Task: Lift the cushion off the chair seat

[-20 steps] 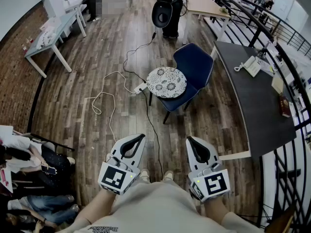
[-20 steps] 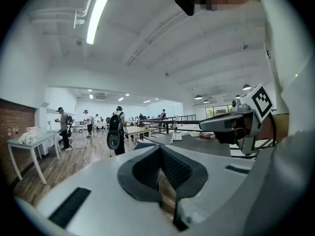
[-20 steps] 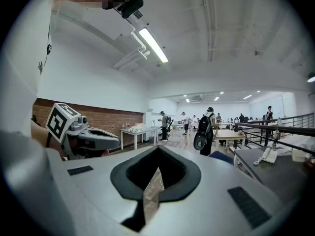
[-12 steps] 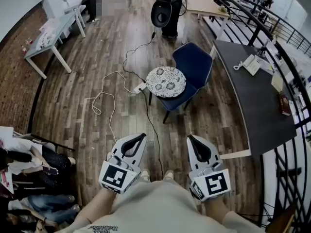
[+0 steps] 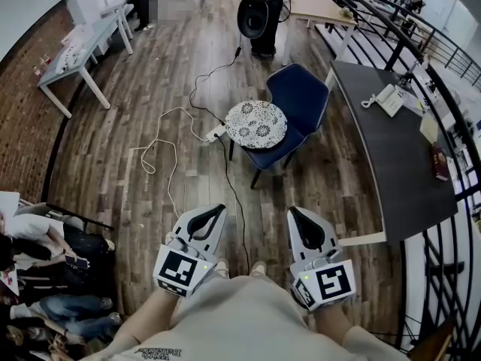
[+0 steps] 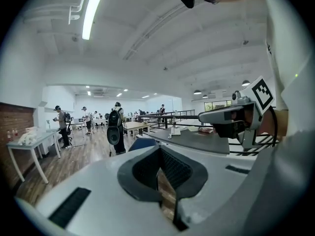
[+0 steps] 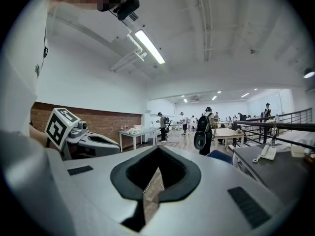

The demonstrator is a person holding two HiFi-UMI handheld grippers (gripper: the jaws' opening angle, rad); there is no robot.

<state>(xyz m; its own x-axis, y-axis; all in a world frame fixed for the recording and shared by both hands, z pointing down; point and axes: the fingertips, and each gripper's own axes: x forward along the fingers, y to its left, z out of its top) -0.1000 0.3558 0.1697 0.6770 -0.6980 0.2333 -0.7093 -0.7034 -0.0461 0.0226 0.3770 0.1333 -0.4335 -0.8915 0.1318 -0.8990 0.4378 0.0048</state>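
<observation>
Your left gripper (image 5: 211, 215) and right gripper (image 5: 297, 215) sit side by side at the bottom centre of the head view, just above your lap and well apart from each other, both aimed up the frame toward the chair (image 5: 302, 96). In the left gripper view the left gripper (image 6: 158, 152) has its jaws pressed together at the tips with nothing between them, only wooden floor (image 6: 167, 200) showing through the narrow slot. The right gripper (image 7: 157, 150) looks the same in its own view: jaws closed tip to tip and empty. The cushion (image 5: 256, 125), round and white with a dark floral pattern, lies flat on the seat of the navy blue chair a little above the centre of the head view, well apart from both grippers, with bare floor between you and it. The cushion covers the left part of the seat, and the chair's backrest rises behind it to the upper right. A white cable (image 5: 161, 147) loops across the floor to the left of the chair and runs to a power strip (image 5: 216, 134) just beside the cushion's left edge. A dark desk (image 5: 391, 171) fills the right side of the frame with a white telephone (image 5: 390, 101) on its far end, and a black railing (image 5: 449, 269) runs along the right edge. A white table (image 5: 79, 55) stands at the upper left.
</observation>
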